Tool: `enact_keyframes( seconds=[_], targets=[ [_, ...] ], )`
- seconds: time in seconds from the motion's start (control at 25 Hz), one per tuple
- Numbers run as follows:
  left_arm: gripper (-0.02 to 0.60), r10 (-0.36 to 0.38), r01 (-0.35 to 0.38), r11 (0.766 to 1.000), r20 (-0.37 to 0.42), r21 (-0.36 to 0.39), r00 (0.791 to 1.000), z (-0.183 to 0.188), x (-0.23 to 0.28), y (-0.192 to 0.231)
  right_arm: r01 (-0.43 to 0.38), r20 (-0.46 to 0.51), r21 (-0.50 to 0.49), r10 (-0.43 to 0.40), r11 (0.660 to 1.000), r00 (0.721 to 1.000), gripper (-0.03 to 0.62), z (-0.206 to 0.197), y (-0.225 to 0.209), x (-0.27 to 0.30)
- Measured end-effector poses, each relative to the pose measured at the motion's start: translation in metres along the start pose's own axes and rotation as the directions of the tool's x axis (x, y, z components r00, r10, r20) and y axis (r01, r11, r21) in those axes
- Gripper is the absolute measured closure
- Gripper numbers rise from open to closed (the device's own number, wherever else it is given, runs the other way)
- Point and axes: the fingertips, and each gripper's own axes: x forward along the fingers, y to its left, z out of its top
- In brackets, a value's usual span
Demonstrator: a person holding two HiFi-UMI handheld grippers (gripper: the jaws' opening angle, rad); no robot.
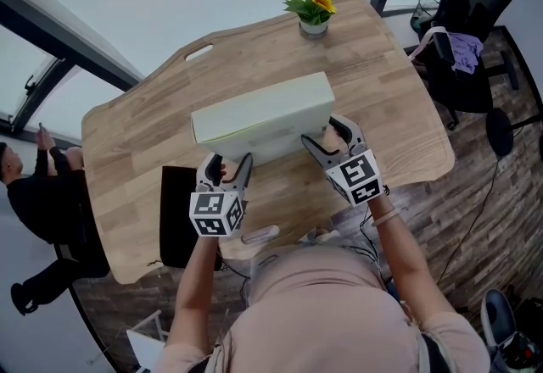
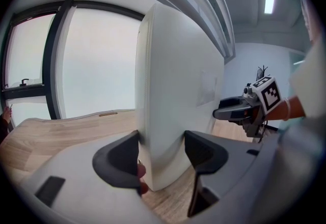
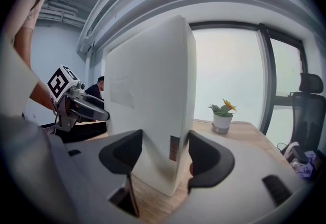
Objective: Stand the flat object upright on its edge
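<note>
**A:** Where the box is: you have it near the middle of the surface. It is upright on one long narrow edge, with its broad faces vertical and one of them turned toward you.

**B:** In both of your gripper views, its lower edge appears to meet the wood.

**A:** Your left gripper takes the box's left end, low down. Its fingers stand wide, one pad against each broad face, closed across the box's thickness.

**B:** Your right gripper does the same at the right end. There too the fingers are wide apart, with the box filling the gap and a pad on either face. A small label shows on the end face between them.

**A:** Each of your gripper views shows the other gripper beyond the box, at the opposite end.

**B:** Behind the box, near the far edge of the surface and well apart from it, stands a plant with a yellow flower. A chair stands off the surface to your right, and a person in dark clothing is beyond its left edge.
</note>
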Motion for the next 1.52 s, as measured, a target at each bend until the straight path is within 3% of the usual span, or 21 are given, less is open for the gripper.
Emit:
enact_keyframes(
  seconds=[0.4, 1.0, 1.52],
  targets=[
    [0.304, -0.056, 0.056, 0.998, -0.008, 0.025, 0.998, -0.002, -0.002, -0.002, 0.001, 0.014, -0.005, -0.001, 1.000, 1.000, 0.309, -0.002, 0.000, -0.002],
    [0.287, -0.037, 0.037, 0.999, 0.000, 0.035, 0.999, 0.004, -0.005, -0.004, -0.003, 0.007, 0.016, 0.003, 1.000, 1.000, 0.304, -0.003, 0.003, -0.005],
    [0.288, 0.018, -0.018, 1.000, 0.011, -0.015, 1.000, 0.004, -0.023, 0.002, 0.011, 0.026, 0.022, -0.012, 1.000, 1.000, 0.306, -0.002, 0.006, -0.024]
  ],
)
